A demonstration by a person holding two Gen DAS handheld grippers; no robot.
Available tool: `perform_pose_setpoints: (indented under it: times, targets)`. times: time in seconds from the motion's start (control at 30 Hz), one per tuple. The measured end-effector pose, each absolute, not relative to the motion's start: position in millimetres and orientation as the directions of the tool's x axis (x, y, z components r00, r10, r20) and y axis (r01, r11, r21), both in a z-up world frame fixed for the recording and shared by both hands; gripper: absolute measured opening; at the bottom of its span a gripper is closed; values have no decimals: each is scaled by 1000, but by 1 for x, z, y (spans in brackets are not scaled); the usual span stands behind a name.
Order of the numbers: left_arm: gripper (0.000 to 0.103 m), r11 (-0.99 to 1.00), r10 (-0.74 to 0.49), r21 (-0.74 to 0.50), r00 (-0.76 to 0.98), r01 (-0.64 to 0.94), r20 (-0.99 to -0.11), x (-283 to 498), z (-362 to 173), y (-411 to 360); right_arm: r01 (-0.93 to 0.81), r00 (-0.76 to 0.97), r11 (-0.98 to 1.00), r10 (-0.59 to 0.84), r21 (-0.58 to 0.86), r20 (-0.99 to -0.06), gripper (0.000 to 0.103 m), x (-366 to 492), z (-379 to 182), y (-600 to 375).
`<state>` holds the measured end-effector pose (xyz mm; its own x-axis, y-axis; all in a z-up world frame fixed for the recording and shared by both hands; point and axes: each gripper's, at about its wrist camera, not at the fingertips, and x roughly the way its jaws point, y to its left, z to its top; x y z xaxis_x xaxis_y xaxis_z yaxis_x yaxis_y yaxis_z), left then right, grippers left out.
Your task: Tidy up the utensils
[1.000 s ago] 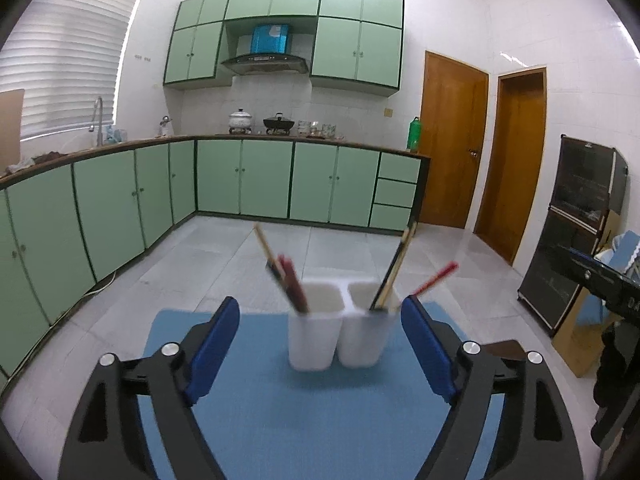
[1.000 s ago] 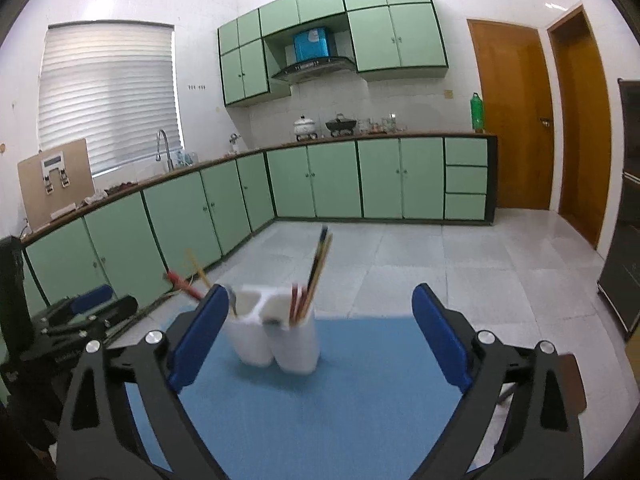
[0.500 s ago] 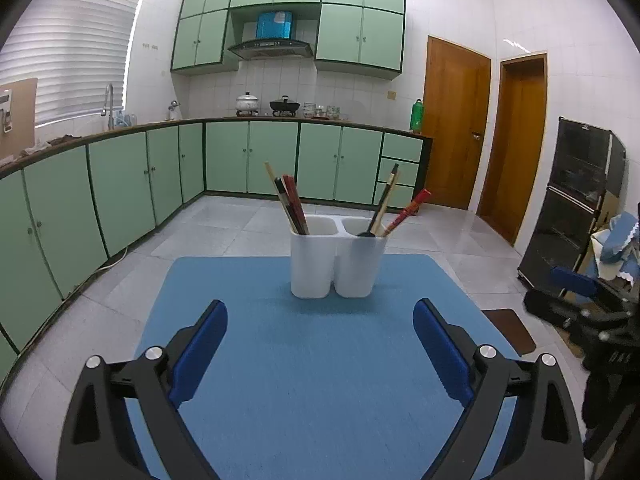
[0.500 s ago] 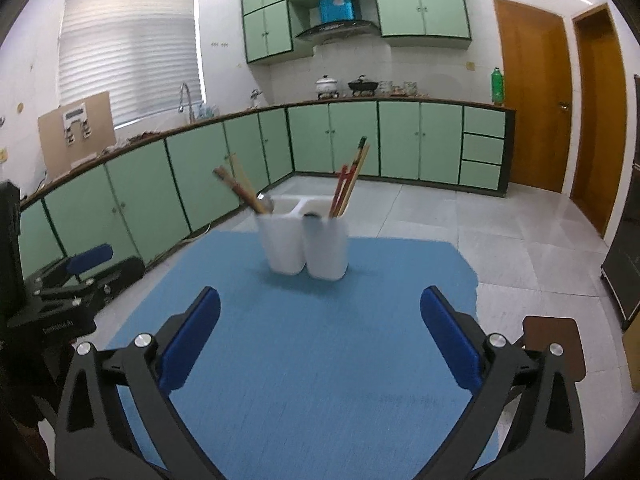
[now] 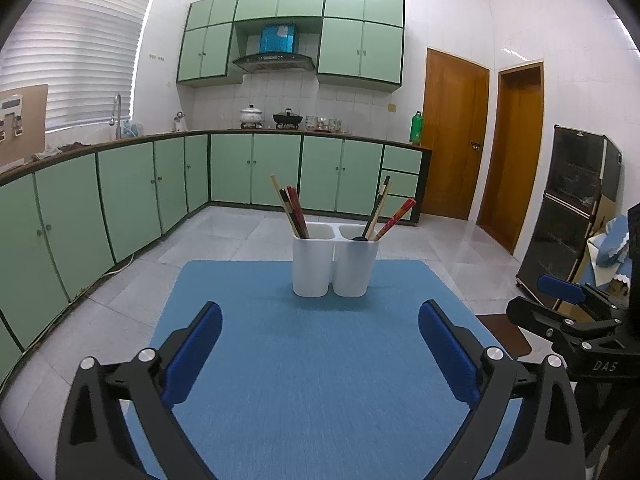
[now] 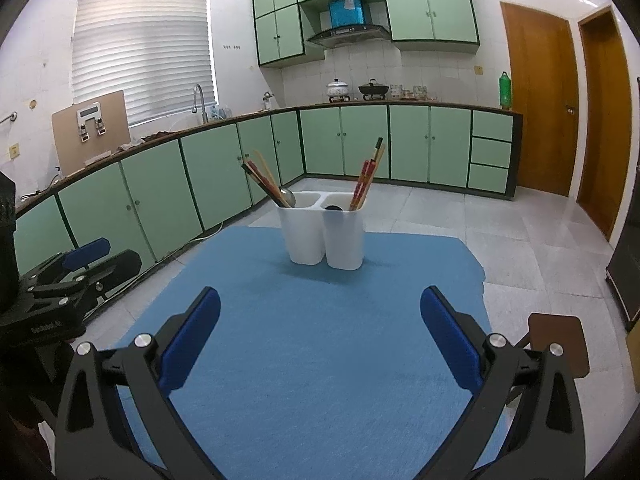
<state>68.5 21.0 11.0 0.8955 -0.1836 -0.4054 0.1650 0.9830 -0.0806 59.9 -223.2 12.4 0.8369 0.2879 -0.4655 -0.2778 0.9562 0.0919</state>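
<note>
The lower ends of the wooden and red chopsticks (image 5: 297, 213) are hidden inside the white plastic two-compartment holder (image 5: 334, 264); the blue woven mat (image 5: 320, 380) is cut off at the frame's bottom edge.

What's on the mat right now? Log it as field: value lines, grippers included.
surface: blue mat
holder: white, two compartments, upright near the mat's far edge
left compartment: chopsticks leaning left; spoon shows in the right wrist view
right compartment: chopsticks leaning right, plus a dark rounded utensil end
left gripper: jaws opening, nothing between them
right gripper: open, empty
loose utensils on mat: none visible
</note>
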Motion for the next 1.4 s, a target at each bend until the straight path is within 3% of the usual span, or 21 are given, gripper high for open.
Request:
perform_pose_setpoints:
  times: [1.4]
  targets:
    - [97,985,-170,-60,920,159,-353,34,21,23,-303,843,948,314,97,-436,97,37,24,-214]
